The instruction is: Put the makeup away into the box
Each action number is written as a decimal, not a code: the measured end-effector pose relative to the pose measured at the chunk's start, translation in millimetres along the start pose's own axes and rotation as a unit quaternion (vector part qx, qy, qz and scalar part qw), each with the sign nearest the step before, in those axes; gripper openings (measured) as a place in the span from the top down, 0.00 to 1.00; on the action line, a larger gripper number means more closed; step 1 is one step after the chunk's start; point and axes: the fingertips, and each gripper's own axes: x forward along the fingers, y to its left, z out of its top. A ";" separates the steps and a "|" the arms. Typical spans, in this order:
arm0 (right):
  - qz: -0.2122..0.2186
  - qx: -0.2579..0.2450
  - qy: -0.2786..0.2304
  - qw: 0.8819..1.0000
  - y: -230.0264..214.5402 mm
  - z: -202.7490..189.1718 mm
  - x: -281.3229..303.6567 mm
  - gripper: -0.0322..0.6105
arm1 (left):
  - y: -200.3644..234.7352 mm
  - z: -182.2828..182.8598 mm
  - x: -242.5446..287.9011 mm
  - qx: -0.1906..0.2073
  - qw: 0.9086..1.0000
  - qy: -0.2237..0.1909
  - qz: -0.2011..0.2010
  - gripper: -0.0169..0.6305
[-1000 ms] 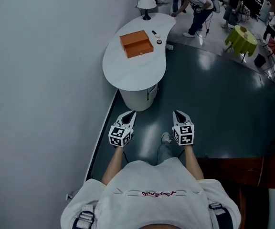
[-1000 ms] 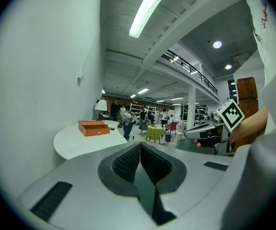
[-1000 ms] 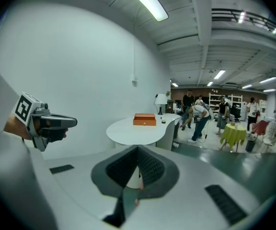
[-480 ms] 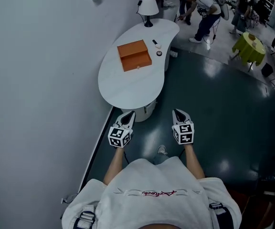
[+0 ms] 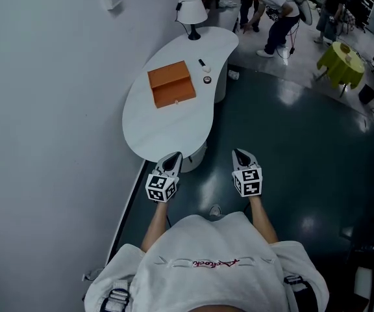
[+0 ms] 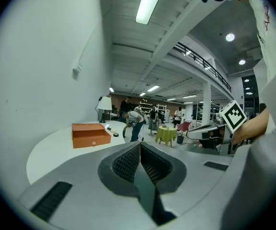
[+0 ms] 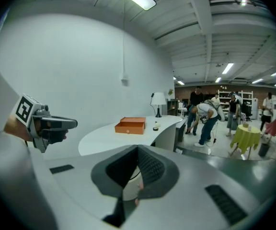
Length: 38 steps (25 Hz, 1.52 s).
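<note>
An orange box (image 5: pixel 171 84) with its lid shut sits on the white curved table (image 5: pixel 154 132) ahead of me. Small makeup items (image 5: pixel 205 72) lie just right of it, toward a white lamp (image 5: pixel 191 10). My left gripper (image 5: pixel 173 157) hovers at the table's near end, and my right gripper (image 5: pixel 240 153) hangs over the dark floor beside it. Both are shut and hold nothing. The box (image 6: pixel 91 134) appears far beyond the closed left gripper (image 6: pixel 140 150). In the right gripper view the box (image 7: pixel 130 125) and makeup (image 7: pixel 155 127) lie past the closed right gripper (image 7: pixel 137 161).
A plain wall (image 5: pixel 44 109) runs along the table's left side. Dark glossy floor (image 5: pixel 291 142) spreads to the right. Several people (image 5: pixel 274 8) stand at the back, near a small table with a green cloth (image 5: pixel 340 58).
The table and box have come nearer and shifted left in the head view as I moved forward. Both grippers stay shut, side by side in front of me.
</note>
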 end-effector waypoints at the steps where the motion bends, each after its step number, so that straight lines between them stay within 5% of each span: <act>1: 0.001 0.002 0.002 1.000 -4.8 -1.8 2.7 0.92 | -0.9 -0.2 4.6 0.000 1.000 0.001 0.002 0.95; 23: 0.023 0.010 0.013 1.000 -34.0 -3.7 50.8 0.92 | 16.0 0.4 47.8 0.003 1.000 0.020 0.017 0.95; 38: 0.016 -0.016 0.002 1.000 -54.1 53.2 152.2 0.92 | 110.2 55.2 118.2 0.008 0.999 -0.031 0.035 0.95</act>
